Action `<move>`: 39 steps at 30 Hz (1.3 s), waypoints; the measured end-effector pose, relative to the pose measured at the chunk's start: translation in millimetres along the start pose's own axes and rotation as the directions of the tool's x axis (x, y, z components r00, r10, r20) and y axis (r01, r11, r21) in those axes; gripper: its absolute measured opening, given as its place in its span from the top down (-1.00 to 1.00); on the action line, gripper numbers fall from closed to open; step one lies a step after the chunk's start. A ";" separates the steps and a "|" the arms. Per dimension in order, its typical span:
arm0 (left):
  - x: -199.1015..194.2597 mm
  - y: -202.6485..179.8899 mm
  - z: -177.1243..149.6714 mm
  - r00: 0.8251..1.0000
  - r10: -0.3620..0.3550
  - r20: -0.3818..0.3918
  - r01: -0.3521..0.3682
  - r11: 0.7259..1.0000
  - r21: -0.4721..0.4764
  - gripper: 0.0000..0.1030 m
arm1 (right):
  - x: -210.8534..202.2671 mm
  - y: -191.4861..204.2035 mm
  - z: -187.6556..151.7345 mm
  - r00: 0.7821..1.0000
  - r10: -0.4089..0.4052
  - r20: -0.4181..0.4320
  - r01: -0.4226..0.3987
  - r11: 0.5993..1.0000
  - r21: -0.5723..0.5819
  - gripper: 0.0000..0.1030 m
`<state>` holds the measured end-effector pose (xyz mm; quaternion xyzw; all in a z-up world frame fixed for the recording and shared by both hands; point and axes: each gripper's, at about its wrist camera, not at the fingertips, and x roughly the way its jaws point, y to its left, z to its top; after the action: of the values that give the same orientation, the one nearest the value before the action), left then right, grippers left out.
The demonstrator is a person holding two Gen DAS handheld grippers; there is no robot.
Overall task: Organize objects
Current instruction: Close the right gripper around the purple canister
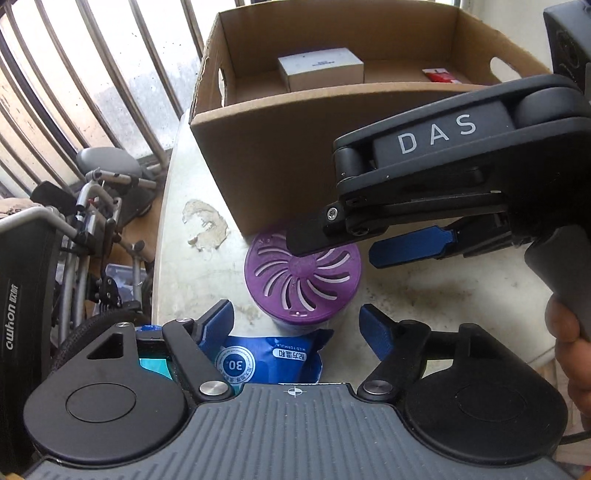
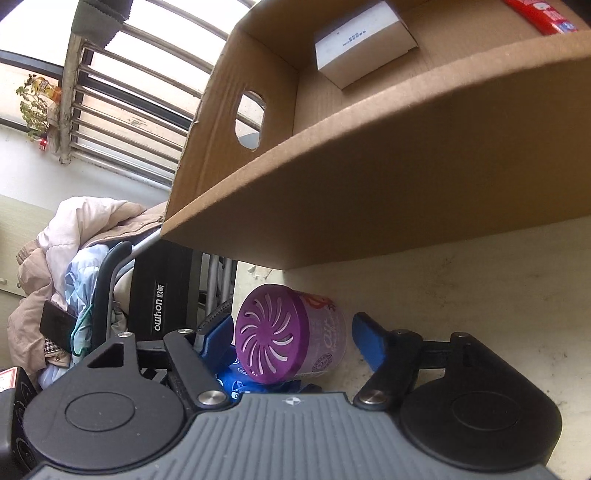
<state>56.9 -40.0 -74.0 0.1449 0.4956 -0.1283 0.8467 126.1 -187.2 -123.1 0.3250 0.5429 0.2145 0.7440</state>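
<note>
"DAS" stands in white letters on the right gripper (image 1: pixel 332 240). "ouhon" runs along the black wheelchair back (image 2: pixel 162 306). The blue packet (image 1: pixel 266 360) bears "30" in a circle.

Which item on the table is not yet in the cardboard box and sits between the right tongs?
The purple-lidded air freshener; the white carton and red pack lie inside.

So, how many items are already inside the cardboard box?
2 visible: a white carton near the middle of the cardboard box, and a red packet toward its right side. The front wall may hide more.
</note>
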 end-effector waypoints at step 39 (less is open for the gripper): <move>-1.0 -89.6 -19.5 0.990 -0.141 -0.002 0.139 0.975 0.174 -0.27 | -80.8 -50.5 -17.2 0.991 -0.134 0.009 0.134 0.990 -0.054 0.07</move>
<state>8.4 -115.6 -92.8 0.1821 0.4873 -0.2312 0.8221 82.4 -272.3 -108.7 0.2682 0.5556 0.1779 0.7666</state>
